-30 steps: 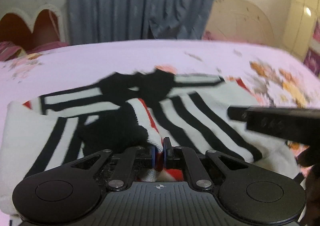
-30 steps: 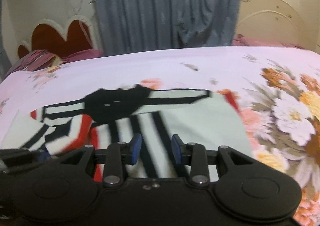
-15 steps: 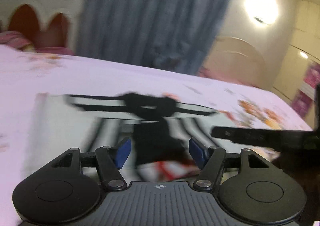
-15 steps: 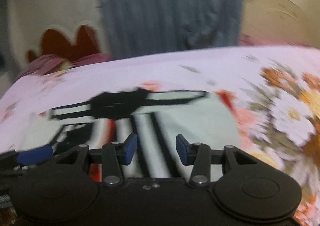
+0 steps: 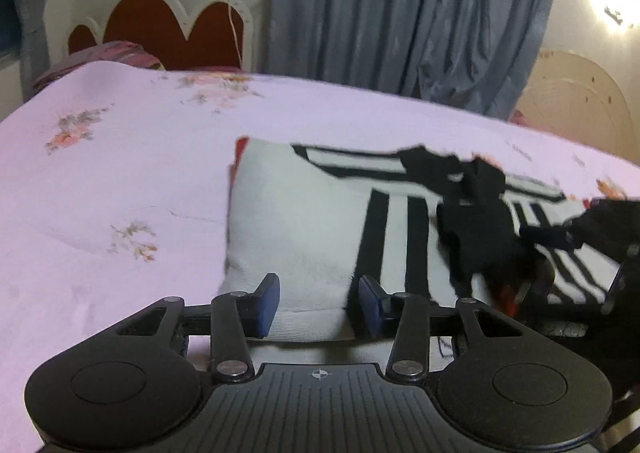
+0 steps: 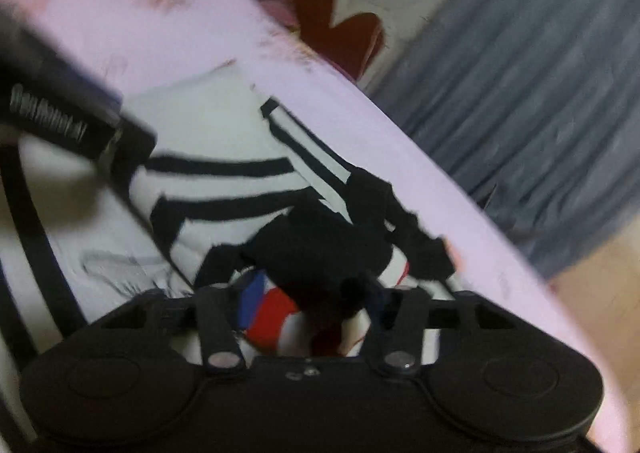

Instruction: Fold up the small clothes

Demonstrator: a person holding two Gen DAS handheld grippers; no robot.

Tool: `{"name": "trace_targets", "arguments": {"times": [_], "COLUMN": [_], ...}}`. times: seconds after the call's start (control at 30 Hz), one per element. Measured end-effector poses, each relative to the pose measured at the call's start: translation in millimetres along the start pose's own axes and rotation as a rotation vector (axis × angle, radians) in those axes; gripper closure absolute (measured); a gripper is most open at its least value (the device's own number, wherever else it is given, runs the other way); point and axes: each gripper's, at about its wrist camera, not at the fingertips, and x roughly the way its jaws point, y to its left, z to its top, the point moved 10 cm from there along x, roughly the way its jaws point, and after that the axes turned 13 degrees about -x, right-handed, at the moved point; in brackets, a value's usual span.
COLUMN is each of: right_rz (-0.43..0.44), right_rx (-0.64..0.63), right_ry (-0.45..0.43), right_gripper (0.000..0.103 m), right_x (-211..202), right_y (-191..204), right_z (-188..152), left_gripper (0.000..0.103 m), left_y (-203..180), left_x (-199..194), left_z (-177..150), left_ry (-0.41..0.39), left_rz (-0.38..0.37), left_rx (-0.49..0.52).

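A small white garment (image 5: 304, 229) with black stripes, black trim and red edging lies on the pink bed. My left gripper (image 5: 318, 307) is open, its blue pads either side of the garment's near white hem. In the right wrist view, tilted and blurred, the same garment (image 6: 224, 125) lies ahead. My right gripper (image 6: 310, 303) is open around a bunched red, white and black fold (image 6: 276, 317). The right gripper also shows in the left wrist view (image 5: 580, 249) over the garment's right side. The left gripper's body crosses the right wrist view at upper left (image 6: 60, 113).
The pink floral bedsheet (image 5: 120, 181) spreads to the left and beyond the garment. A red and white headboard (image 5: 168, 33) and pillows stand at the far end. Grey curtains (image 5: 400, 13) hang behind the bed.
My left gripper let go of the red-edged fold, opened and moved left to the garment's white hem. My right gripper tilted and moved left onto the bunched fold.
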Motion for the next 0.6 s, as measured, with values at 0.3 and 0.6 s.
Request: {"name": "trace_targets", "arguments": {"times": [0.3, 0.6], "right_rz": [0.127, 0.182], "right_rx": [1.021, 1.258], "right_ry": [0.101, 0.082], "right_gripper": [0.086, 0.091], "right_x": [-5, -1], "right_y": [-76, -82], "right_z": [-114, -134], "left_gripper": [0.059, 0.059], "left_y": [0, -3], "left_x": [5, 11], "left_z": [-1, 6], "left_ry": [0.009, 0.014], "left_rz": [0.009, -0.026], "left_rx": [0.045, 0.054]}}
